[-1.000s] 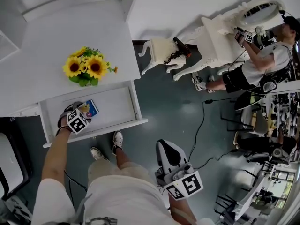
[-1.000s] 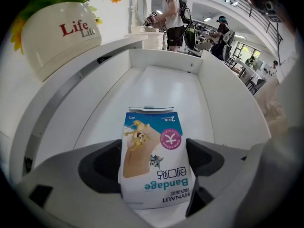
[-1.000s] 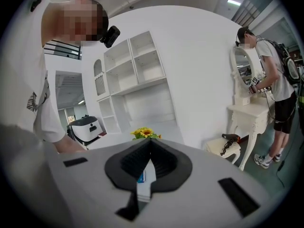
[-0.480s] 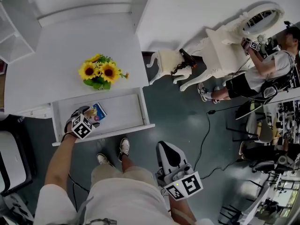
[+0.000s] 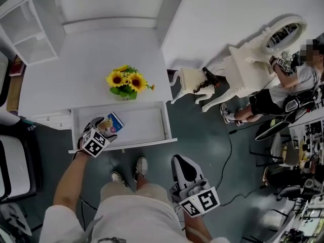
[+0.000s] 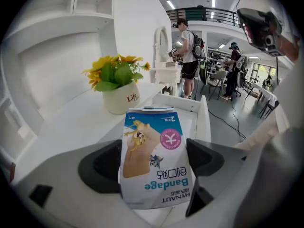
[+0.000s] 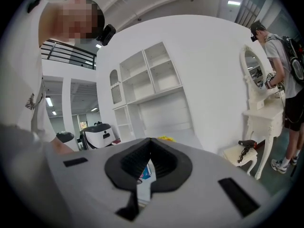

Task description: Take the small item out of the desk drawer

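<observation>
The left tool [image 6: 152, 164] grasps one bandage packet [image 5: 112, 123] by its side edges, over the left end of the one open drawer [image 5: 147, 123] of the counter [image 5: 71, 80]. One pot of sunflowers [image 5: 127, 81] stands at one o'clock. The right tool [image 7: 148, 161], at five o'clock, is clenched and empty.

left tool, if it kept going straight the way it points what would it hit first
Probably the flower pot on the desk, slightly left of dead ahead, though depth is unclear. The bandage packet clamped in the left tool would touch it first.
</observation>
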{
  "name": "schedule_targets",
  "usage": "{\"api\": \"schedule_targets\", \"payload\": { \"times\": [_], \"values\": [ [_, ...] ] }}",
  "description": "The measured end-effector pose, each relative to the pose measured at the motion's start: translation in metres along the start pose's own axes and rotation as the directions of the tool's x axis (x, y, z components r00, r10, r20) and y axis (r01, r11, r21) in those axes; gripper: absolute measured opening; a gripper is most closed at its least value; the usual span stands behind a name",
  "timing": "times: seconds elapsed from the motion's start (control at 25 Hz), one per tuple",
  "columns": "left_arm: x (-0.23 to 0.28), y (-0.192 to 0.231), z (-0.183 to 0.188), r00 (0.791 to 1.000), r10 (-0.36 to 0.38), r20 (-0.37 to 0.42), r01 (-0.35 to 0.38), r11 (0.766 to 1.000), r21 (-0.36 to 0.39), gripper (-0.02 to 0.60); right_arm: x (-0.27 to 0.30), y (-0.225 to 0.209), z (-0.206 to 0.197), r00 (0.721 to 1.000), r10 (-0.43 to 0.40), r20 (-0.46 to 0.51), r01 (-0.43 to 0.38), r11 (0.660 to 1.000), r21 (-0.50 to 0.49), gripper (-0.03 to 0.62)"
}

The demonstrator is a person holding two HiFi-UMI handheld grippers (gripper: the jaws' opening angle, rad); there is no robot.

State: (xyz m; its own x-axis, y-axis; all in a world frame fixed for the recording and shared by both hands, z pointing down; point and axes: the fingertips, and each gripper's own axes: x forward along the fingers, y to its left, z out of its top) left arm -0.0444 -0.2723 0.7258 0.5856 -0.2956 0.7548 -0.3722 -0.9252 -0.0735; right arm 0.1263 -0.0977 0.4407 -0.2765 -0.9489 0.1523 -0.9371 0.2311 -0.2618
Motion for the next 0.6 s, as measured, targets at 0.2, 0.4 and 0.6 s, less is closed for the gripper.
{"api": "schedule_targets", "payload": {
  "times": [0.2,0.4,0.6],
  "values": [
    [-0.039,0.002,0.012,0.994,0.073,0.086,-0.069,0.996,-0.047,0.433,-0.002,0.021,0.004,0.999,0.037,0.012,-0.037,0.999,-0.018,0.011],
    [-0.076,0.005,0.022,0.967,0.16,0.199,-0.133,0.981,-0.143,0.433,-0.004,0.038,0.006,0.997,0.069,0.022,-0.068,0.997,-0.043,0.011],
    [-0.109,0.017,0.03,0.932,0.244,0.267,-0.185,0.956,-0.227,0.433,0.0,0.05,0.006,0.994,0.107,0.031,-0.106,0.993,-0.055,0.011]
  ]
}}
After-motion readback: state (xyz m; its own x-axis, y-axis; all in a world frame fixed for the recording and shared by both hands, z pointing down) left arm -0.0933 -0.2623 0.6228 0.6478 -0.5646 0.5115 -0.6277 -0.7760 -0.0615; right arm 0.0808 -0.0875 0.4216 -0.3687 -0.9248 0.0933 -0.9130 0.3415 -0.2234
